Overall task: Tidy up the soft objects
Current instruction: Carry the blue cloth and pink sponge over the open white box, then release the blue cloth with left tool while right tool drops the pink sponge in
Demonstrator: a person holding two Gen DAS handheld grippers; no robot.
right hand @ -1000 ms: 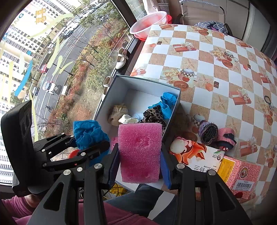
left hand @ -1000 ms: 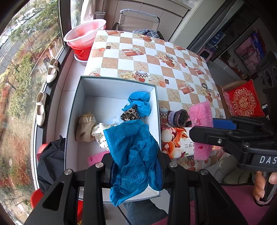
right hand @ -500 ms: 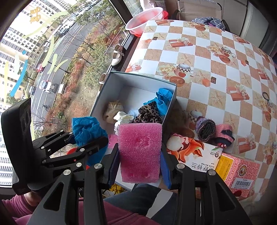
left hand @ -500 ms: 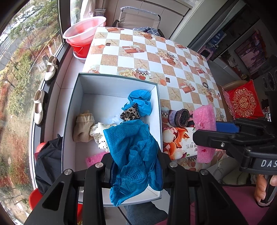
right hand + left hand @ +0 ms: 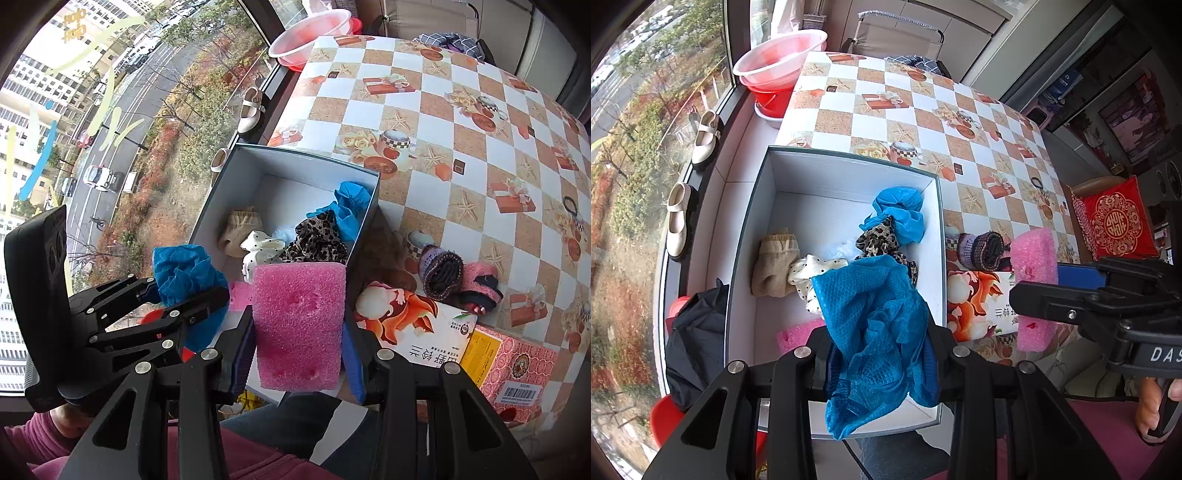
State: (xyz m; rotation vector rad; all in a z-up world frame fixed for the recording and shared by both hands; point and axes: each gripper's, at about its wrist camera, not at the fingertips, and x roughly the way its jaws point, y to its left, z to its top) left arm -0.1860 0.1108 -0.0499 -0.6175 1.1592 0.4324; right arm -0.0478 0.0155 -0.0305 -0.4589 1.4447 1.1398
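Both hands were loaded: the left gripper (image 5: 879,350) had its fingers clenched on a crumpled blue mesh cloth (image 5: 875,317), hanging above the near end of the open white box (image 5: 753,206), while the right gripper (image 5: 299,354) had its fingers pinched on a pink foam sponge (image 5: 299,321), poised over the box's near right corner. Inside the box lay a beige sock (image 5: 774,266), a polka-dot cloth (image 5: 812,269), a leopard-print piece (image 5: 879,240), a blue bag (image 5: 897,214) and another pink sponge (image 5: 798,334). The risk, as I read it, was the cloth: its tail drooped past the near wall, so a release from there could have left it draped over the rim or sliding off toward the lap. The sponge looked light and springy; dropped from height it might have bounced off the pile or clipped the right wall and tumbled onto the printed carton (image 5: 417,325) on the desk (image 5: 461,122). With the 2 grippers so near each other, they could also have collided over the box. 2 rolled knit items (image 5: 458,277) waited beside the box.
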